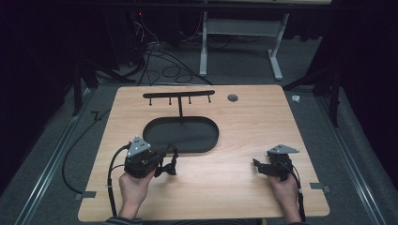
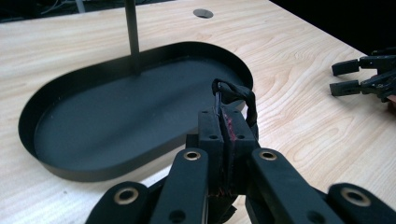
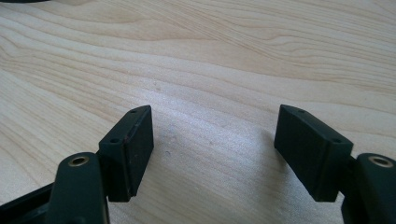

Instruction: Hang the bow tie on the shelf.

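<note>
My left gripper (image 1: 164, 161) (image 2: 223, 116) is shut on a small black loop of cord or band (image 1: 172, 165) (image 2: 238, 95). It hangs just above the table at the near right rim of a black oval tray (image 1: 212, 136) (image 2: 28, 135). From the tray's far side rises a thin post with a black crossbar (image 1: 178, 95) that carries several small hooks; the post (image 2: 132, 37) stands beyond my jaws. My right gripper (image 1: 256, 165) (image 3: 215, 149) rests low over bare wood at the right, open with nothing between its pads, and it is also seen in the left gripper view (image 2: 348, 77).
The wooden table (image 1: 244, 122) has a round cable hole (image 1: 232, 97) (image 2: 203, 13) at the back. Cables trail from both grippers off the near edge. Beyond the table lie floor cables and a white desk frame (image 1: 204, 42).
</note>
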Motion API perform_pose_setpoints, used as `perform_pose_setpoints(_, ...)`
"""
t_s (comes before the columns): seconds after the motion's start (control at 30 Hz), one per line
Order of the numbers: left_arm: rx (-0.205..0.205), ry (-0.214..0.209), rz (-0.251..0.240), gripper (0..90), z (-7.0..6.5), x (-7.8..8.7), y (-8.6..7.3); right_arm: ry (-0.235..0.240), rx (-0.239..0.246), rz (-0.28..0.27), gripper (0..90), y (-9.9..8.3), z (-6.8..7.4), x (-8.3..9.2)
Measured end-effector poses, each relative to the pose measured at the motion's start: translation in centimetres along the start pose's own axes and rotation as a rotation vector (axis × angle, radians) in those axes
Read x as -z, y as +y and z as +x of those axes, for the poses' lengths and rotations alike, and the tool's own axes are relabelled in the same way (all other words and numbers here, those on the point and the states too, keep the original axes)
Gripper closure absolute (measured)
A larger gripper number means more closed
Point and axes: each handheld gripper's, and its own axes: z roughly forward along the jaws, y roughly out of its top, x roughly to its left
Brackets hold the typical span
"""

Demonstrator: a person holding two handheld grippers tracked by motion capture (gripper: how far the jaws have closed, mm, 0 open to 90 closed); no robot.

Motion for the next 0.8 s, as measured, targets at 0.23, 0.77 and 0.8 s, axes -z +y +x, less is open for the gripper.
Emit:
perform_pose_setpoints(0.23, -0.036, 0.004, 0.01, 88.0, 0.0, -0.3, 1.4, 0.003, -0.002, 0.0, 29.4, 0.0, 0.0, 0.0)
perform_pose_setpoints(0.77, -0.028, -0.02, -0.012, 87.9, 1.0, -0.7, 4.0, 0.004, -0.004, -0.002, 29.4, 0.0, 0.0, 0.0)
perform_pose_setpoints(0.8, -0.031, -0.015, -0.011, 87.9, 1.1, -0.7, 4.2, 0.005, -0.005, -0.002, 29.3, 0.0, -0.1, 0.0)
